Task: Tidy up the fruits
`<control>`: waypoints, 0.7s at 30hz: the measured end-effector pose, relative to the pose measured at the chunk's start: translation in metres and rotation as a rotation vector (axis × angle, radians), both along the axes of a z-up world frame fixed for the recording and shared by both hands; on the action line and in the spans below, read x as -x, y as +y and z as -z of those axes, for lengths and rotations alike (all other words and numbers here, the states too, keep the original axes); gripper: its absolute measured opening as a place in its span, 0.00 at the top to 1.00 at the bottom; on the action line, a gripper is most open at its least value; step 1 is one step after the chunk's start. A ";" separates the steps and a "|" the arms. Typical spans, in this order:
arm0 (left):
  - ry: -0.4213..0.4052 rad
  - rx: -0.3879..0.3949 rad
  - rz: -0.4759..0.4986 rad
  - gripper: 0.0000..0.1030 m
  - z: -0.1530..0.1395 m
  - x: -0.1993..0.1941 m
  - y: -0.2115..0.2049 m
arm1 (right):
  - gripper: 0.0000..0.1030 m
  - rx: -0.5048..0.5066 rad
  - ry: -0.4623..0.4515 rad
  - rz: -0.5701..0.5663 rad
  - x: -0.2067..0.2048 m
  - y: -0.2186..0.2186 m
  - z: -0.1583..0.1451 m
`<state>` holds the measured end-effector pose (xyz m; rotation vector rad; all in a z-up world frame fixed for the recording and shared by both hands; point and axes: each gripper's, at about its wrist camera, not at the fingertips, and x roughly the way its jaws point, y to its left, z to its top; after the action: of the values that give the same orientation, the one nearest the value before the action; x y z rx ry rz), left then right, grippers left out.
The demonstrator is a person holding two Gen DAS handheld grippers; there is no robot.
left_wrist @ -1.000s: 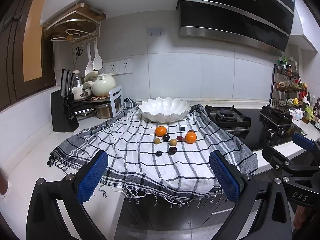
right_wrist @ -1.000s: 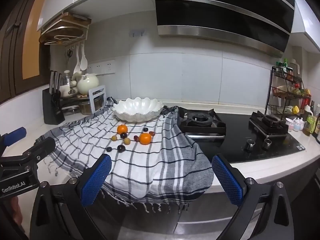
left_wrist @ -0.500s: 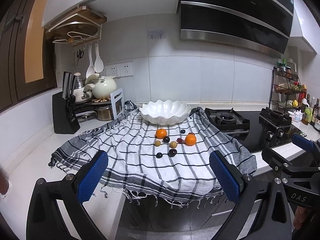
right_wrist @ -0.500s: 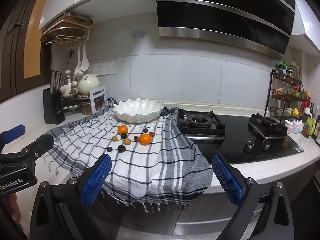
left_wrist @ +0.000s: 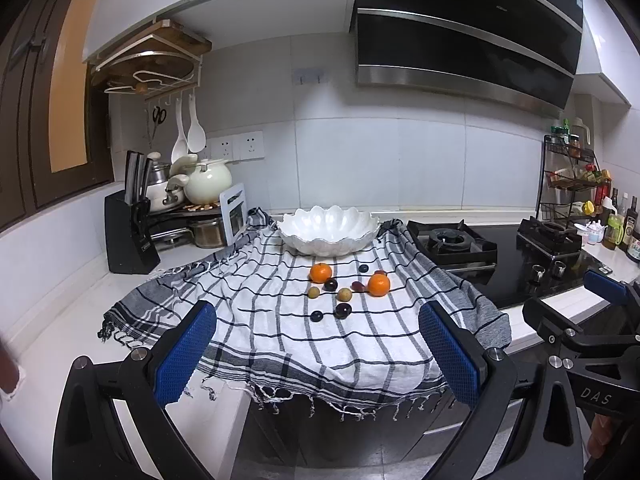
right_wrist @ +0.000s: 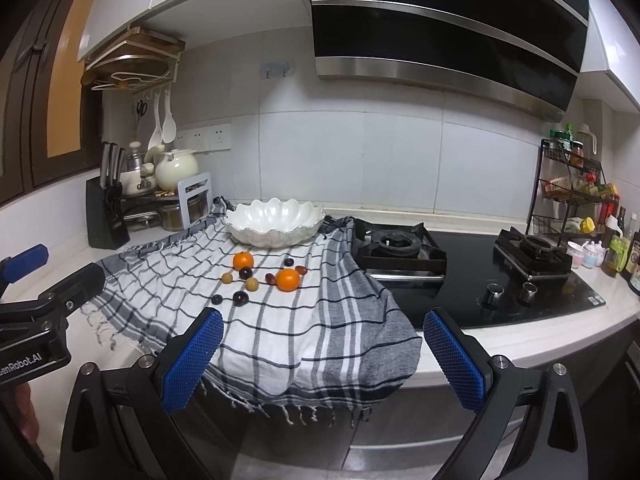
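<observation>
My left gripper [left_wrist: 316, 354] has its blue pads spread wide with nothing between them, and my right gripper [right_wrist: 324, 354] is spread just as wide and bare. Both hang off the front edge of the counter [right_wrist: 520, 336], short of the checked cloth [left_wrist: 280, 320] draped over that edge.

In the left view I read "DAS" on the other gripper's body at the right; in the right view, "GenRobot.AI" on the black body at the left. Small lettering sits on the range hood [right_wrist: 440, 20], too fine to read.

The fruits lie in a loose cluster mid-cloth, well ahead of my fingers: one orange [left_wrist: 320, 272] toward the back, touching a dark round fruit, another orange [left_wrist: 379, 284] to its right, two tan ones [left_wrist: 343, 294] between, and dark ones [left_wrist: 342, 310] nearest the front edge. All look round; no long axis shows. The white scalloped bowl [left_wrist: 328, 230] sits at the cloth's back edge, mouth up.

The right view shows both burners of the hob [right_wrist: 460, 276] and its knobs fully. The left view gives more of the counter's left end by the knife block [left_wrist: 128, 236].
</observation>
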<state>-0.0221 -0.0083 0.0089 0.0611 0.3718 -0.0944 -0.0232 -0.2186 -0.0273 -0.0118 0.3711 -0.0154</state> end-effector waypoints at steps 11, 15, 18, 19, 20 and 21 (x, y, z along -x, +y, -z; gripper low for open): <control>-0.006 -0.002 0.016 0.00 0.000 -0.002 -0.007 | 0.01 0.001 -0.002 0.014 0.000 -0.006 -0.002; -0.006 -0.003 0.020 0.00 0.000 -0.003 -0.010 | 0.01 0.002 -0.003 0.019 0.000 -0.007 -0.003; -0.006 -0.004 0.025 0.00 0.000 -0.003 -0.011 | 0.02 0.002 -0.002 0.020 0.001 -0.009 -0.002; -0.007 -0.005 0.026 0.00 0.000 -0.003 -0.012 | 0.03 0.002 -0.002 0.022 0.001 -0.009 -0.002; -0.007 -0.007 0.028 0.00 0.000 -0.003 -0.012 | 0.03 0.002 -0.002 0.024 0.000 -0.010 -0.002; -0.007 -0.008 0.030 0.00 0.000 -0.004 -0.012 | 0.03 0.002 -0.002 0.025 0.000 -0.010 -0.002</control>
<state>-0.0180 -0.0204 0.0089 0.0748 0.3646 -0.1223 -0.0237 -0.2286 -0.0257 -0.0090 0.3690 -0.0408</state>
